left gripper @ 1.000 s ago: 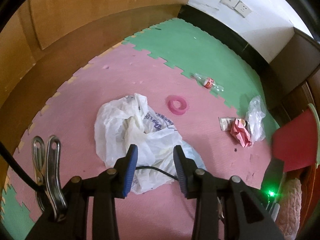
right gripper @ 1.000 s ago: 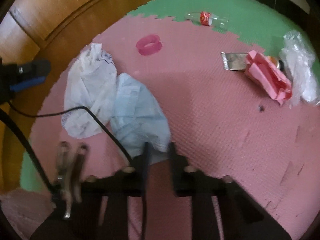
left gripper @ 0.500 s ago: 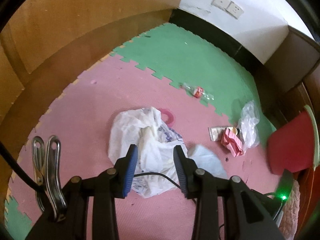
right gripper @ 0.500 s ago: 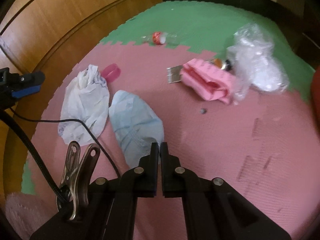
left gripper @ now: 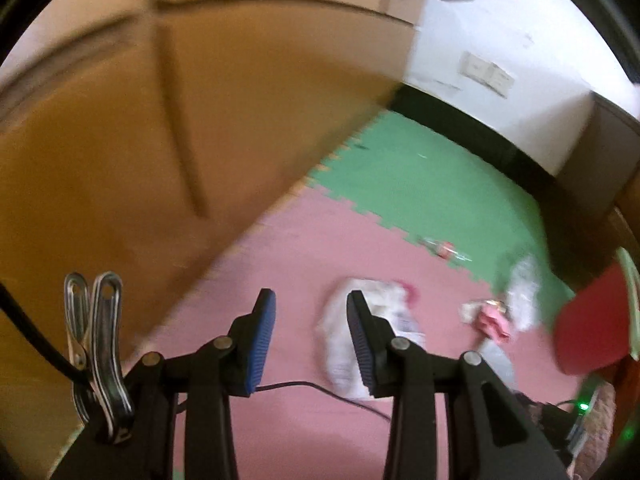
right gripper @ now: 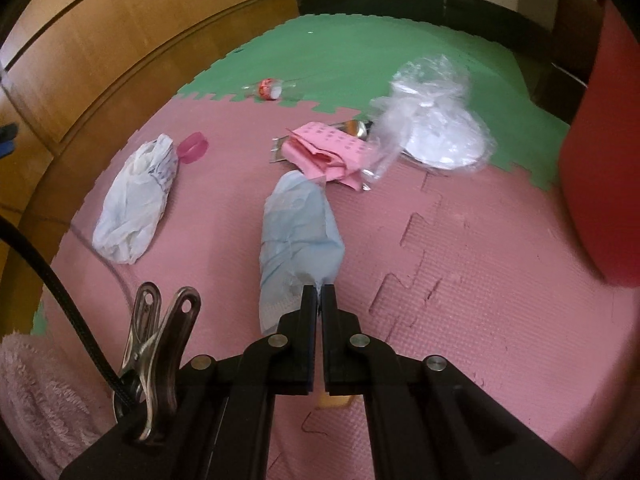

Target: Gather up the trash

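Left gripper [left gripper: 308, 328]: fingers spread, nothing between them; white plastic bag [left gripper: 340, 344] on the pink foam mat [left gripper: 304, 248] partly behind the right finger.

Right gripper [right gripper: 320, 296]: fingers pressed together, pinching the near end of a pale blue plastic bag [right gripper: 298, 232], long axis running from the tips toward 12 o'clock.

At 10 o'clock, white bag; wooden panel [right gripper: 120, 48] along the mat's left edge.

At 1 o'clock, pink paper [right gripper: 324, 150], clear crumpled plastic [right gripper: 432, 120].

At 3 o'clock, bare mat up to a red bin [right gripper: 600, 160].
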A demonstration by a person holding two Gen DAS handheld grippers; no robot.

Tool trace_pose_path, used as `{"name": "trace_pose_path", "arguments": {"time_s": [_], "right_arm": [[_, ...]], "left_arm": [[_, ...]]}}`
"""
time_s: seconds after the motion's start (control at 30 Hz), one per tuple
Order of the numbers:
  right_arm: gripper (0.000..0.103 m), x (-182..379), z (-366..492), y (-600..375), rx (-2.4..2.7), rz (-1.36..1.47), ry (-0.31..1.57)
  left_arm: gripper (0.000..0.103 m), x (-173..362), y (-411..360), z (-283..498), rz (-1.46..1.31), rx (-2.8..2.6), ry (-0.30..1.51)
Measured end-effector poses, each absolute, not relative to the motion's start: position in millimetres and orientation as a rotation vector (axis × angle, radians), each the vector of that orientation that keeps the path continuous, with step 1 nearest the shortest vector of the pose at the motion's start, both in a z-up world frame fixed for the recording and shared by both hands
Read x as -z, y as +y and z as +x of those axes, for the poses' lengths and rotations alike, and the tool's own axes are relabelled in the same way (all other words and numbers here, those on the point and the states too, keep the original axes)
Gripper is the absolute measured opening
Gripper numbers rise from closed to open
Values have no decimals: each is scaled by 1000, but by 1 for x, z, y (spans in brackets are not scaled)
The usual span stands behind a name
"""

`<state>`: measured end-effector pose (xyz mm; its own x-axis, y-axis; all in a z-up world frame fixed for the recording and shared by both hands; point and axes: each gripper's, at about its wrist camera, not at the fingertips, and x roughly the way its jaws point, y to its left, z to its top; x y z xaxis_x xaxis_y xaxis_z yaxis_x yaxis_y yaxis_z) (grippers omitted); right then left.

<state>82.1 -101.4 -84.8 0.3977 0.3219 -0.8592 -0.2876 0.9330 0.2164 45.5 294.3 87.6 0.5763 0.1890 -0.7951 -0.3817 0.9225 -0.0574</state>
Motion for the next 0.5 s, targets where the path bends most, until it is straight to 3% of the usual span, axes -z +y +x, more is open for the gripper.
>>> {"name": "trace_pose_path", "arguments": {"time_s": [0.3,0.5], "right_arm": [[4,87,78,-94,-436,39,1078],[29,81,80,-98,-436,57,1030]], "left_arm": [[39,-102,315,41,-81,-517,907],[39,-58,274,86,-136,-372,969]]}}
